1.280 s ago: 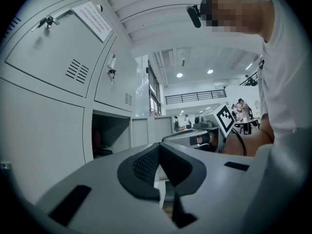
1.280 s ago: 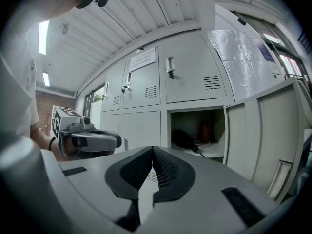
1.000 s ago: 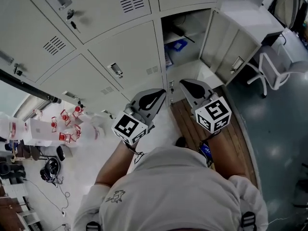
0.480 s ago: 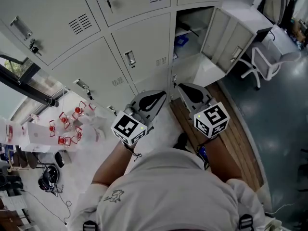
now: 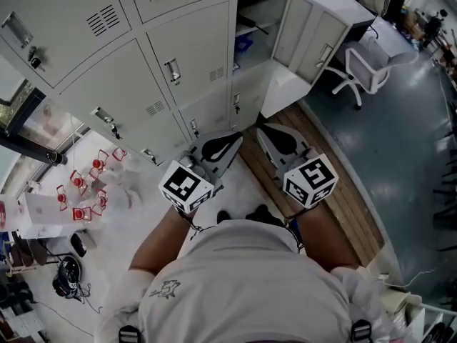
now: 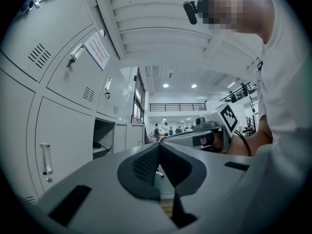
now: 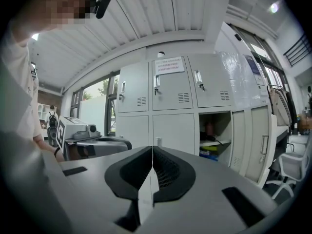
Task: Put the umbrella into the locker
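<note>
Two tools, nothing held: the left hand-held gripper [image 5: 227, 145] and right hand-held gripper [image 5: 270, 138] hang closed and empty before grey lockers. One locker [image 5: 268, 9] stands open with a dark slim object [image 5: 251, 27] on its shelf, likely the umbrella, though too small to confirm. If so, only its door [image 5: 308, 33] remains to shut.
</note>
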A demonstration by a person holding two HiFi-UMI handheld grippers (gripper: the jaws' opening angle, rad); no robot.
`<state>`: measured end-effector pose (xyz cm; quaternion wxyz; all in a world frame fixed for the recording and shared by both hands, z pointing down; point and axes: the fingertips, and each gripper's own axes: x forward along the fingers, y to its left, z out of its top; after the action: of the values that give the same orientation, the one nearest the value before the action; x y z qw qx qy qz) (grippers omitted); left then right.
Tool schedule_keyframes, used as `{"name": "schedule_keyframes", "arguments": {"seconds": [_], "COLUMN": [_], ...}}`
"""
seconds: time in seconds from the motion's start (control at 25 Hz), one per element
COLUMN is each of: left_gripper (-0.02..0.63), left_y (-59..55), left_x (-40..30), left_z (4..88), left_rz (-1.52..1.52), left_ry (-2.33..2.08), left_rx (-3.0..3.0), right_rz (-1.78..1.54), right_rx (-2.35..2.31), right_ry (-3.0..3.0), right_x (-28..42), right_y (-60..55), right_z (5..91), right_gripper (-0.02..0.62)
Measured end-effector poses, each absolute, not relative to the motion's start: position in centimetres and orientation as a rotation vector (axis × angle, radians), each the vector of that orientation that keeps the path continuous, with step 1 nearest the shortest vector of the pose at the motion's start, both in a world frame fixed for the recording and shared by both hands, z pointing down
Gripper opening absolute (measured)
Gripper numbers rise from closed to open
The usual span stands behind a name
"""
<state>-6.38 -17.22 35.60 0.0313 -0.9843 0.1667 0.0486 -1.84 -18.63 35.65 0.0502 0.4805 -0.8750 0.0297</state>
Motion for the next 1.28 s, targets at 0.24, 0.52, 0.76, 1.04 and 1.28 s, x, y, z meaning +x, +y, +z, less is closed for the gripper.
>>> {"name": "schedule_keyframes", "arguments": {"seconds": [0.24, 0.52, 0.76, 1.04, 1.28], "left_gripper": [0.011, 0.011, 0.011, 0.012, 0.012], "left_y": [-13.8, -9.0, -2.3, 3.9, 6.9], "left_x": [-4.9, -0.9, 4.0, 5.9, 6.6], "left_z": [35.6, 34.9, 35.6, 37.1, 36.5], "left_rz": [0.160, 0.164, 0.145, 0.168, 0.161], "left_ry": [0.530, 0.614, 0.608, 0.692, 0.713], "left_rx": [-3.038, -3.025, -3.023, -3.025, -3.004], "right_rz": [0.113, 0.119, 0.123, 0.115, 0.115], "right_rx": [1.462, 1.425, 1.409, 1.368, 1.314], "right_ry": [-2.712, -2.754, -2.771, -2.779, -2.823], "right_x": [-0.5, 3.5, 7.7, 10.4, 10.7], "right_y": [-15.1, -9.9, -3.3, 3.4, 6.7], "right_z": [35.5, 35.1, 35.6, 37.2, 36.5], "right_gripper": [0.043, 0.043, 0.043, 0.041, 0.041]}}
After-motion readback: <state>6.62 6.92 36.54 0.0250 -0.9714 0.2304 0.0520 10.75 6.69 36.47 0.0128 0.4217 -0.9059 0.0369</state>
